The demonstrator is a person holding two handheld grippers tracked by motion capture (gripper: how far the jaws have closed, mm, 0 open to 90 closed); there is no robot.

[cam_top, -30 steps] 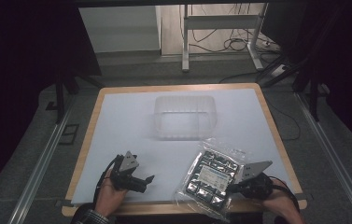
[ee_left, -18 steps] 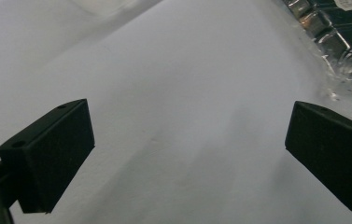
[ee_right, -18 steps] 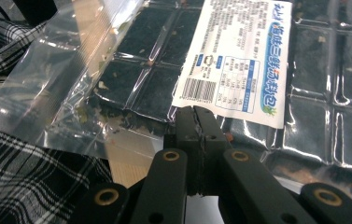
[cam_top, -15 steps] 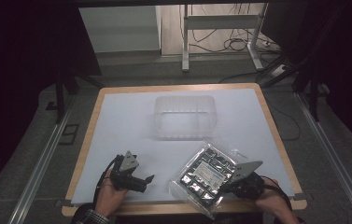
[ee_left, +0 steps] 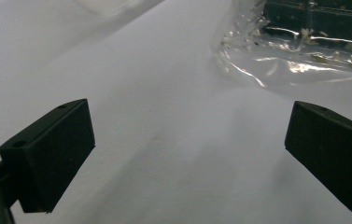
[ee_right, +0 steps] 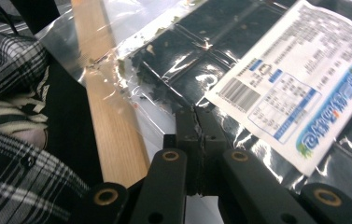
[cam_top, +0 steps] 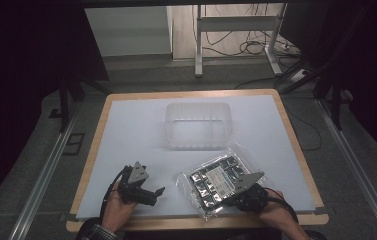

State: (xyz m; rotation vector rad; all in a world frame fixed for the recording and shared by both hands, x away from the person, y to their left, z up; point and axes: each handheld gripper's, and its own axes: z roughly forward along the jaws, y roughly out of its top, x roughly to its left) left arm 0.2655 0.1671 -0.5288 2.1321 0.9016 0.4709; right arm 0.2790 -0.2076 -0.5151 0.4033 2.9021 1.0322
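A dark room lay around the white desk (cam_top: pixel 136 130) with its wooden rim. A clear tub (cam_top: pixel 198 126) sat at the middle of the desk, toward the far side. Near the front edge lay a clear packet (cam_top: pixel 216 181) of dark squares with a white label. The right gripper (cam_top: pixel 236 196) had its fingers clamped on the packet's near edge. The left gripper (cam_top: pixel 160 191) rested just beside the packet, fingers (ee_left: pixel 52 149) wide apart and holding nothing.
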